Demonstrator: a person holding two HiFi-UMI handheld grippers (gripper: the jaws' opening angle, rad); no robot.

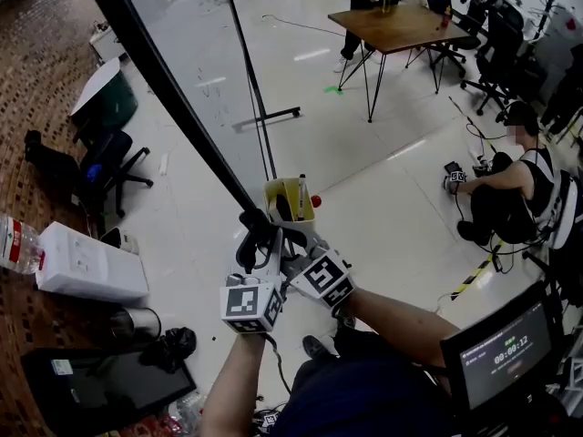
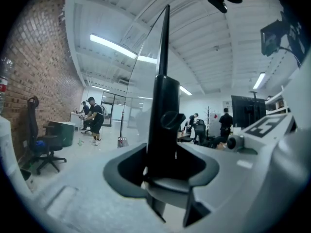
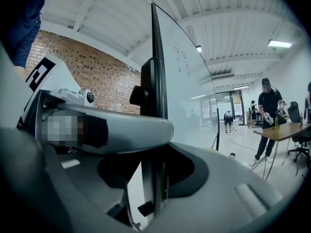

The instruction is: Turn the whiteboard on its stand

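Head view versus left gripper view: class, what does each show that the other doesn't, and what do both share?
Only head view: wooden table, a person seated on the floor, a timer screen. Only left gripper view: ceiling lights. Both: the left tongs closed on the whiteboard frame, the office chair, the brick wall.

The whiteboard (image 1: pixel 196 71) runs off the head view's top edge; its faint marks are unreadable. There the fingers of the left gripper (image 1: pixel 253 237) and right gripper (image 1: pixel 288 237) merge into its dark frame. A bottle (image 1: pixel 14 244) at left is cut off.
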